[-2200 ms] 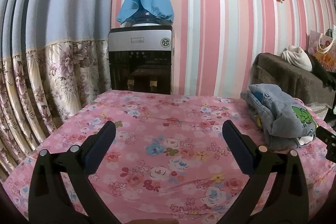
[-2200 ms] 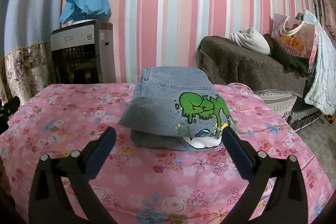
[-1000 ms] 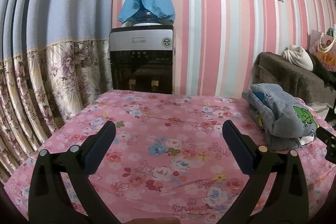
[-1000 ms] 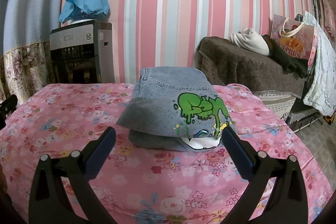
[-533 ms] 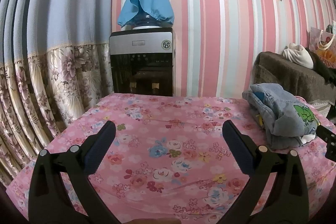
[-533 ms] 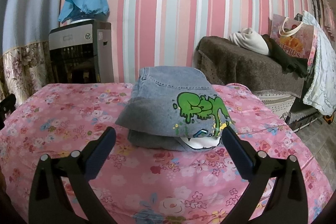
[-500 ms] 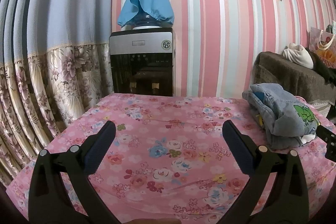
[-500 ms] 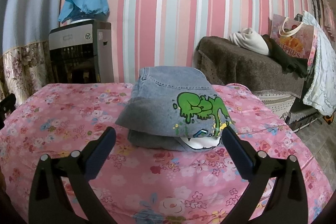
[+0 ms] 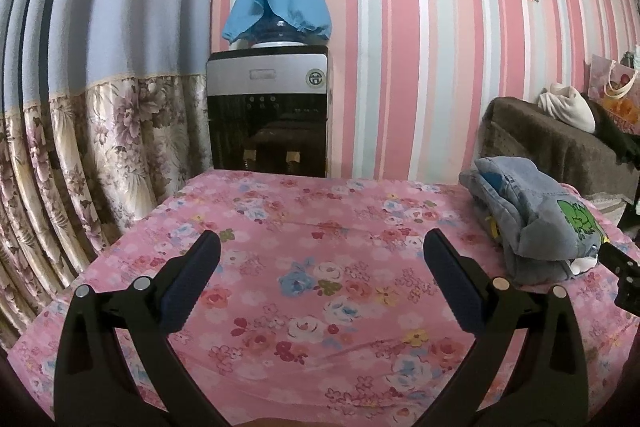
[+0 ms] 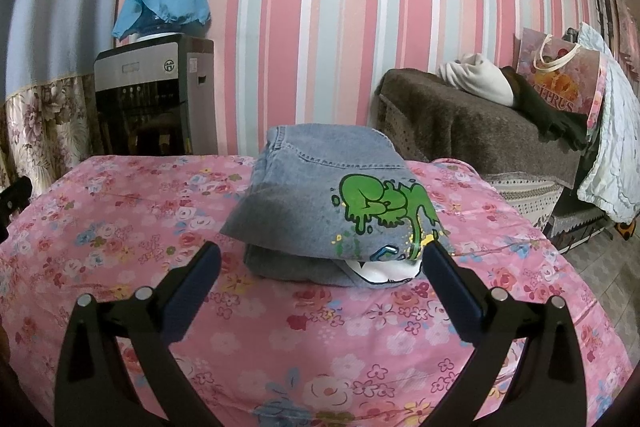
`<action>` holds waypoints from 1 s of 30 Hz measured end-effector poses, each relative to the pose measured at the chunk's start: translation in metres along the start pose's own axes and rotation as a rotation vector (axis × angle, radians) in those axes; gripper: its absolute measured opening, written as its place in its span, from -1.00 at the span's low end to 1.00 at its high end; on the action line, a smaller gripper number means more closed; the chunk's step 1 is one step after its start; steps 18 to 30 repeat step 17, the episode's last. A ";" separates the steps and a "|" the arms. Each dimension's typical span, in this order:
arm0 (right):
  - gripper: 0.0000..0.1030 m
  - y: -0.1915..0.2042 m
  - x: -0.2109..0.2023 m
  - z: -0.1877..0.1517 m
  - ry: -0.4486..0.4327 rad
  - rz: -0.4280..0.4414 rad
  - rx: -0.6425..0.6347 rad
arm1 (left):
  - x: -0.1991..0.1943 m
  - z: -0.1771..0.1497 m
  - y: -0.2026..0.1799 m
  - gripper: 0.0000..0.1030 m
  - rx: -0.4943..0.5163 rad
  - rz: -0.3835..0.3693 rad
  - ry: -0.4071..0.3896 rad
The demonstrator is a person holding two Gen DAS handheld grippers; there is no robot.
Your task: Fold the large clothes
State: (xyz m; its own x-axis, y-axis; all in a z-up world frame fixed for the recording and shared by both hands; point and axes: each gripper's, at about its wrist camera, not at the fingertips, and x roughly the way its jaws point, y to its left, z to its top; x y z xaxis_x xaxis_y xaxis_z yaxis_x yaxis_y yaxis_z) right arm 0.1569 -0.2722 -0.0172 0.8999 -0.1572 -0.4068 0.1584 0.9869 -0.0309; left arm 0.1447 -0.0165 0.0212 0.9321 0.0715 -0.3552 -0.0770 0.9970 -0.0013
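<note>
The jaws of both grippers stand wide apart and hold nothing. The right gripper (image 10: 320, 263) hangs low over the floral pink tablecloth (image 10: 120, 227) with the folded denim garment (image 10: 320, 187) straight ahead, its near edge lying just beyond and between the blue-padded fingers. The left gripper (image 9: 320, 255) points at a bare stretch of the cloth, and from there the denim garment (image 9: 528, 215) sits well off to the right, near the table's right edge.

The garment looks already folded into a thick stack: a denim layer with a green graffiti print (image 10: 380, 203) on top, a second denim layer beneath, and a white piece (image 10: 380, 273) poking out at the near right corner. Judged from this, the fold is done or nearly so, and what remains is tidying or moving the bundle.

The risks come from that stack. The top layer overhangs the lower one on the left, so a pinch taking only the upper layer would peel the fold open. Pushing in low could snag the loose tablecloth and drag it, shifting the bundle toward the right edge, where it could slide off. The white piece may slip out if the stack is lifted from one side only. With the left gripper so far away, a one-handed lift seems the likeliest cause of sagging.
</note>
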 end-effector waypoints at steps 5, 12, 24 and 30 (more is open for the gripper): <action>0.96 0.000 0.000 0.001 -0.001 0.000 -0.001 | 0.000 -0.001 -0.002 0.94 0.004 0.009 -0.008; 0.96 0.000 0.000 0.001 -0.002 0.002 -0.002 | 0.001 -0.003 0.001 0.94 -0.013 -0.018 0.010; 0.96 0.000 0.000 0.001 -0.001 0.002 -0.004 | 0.001 -0.003 0.004 0.94 -0.026 -0.016 0.010; 0.96 0.000 0.000 0.001 -0.001 0.002 -0.004 | 0.001 -0.003 0.004 0.94 -0.026 -0.016 0.010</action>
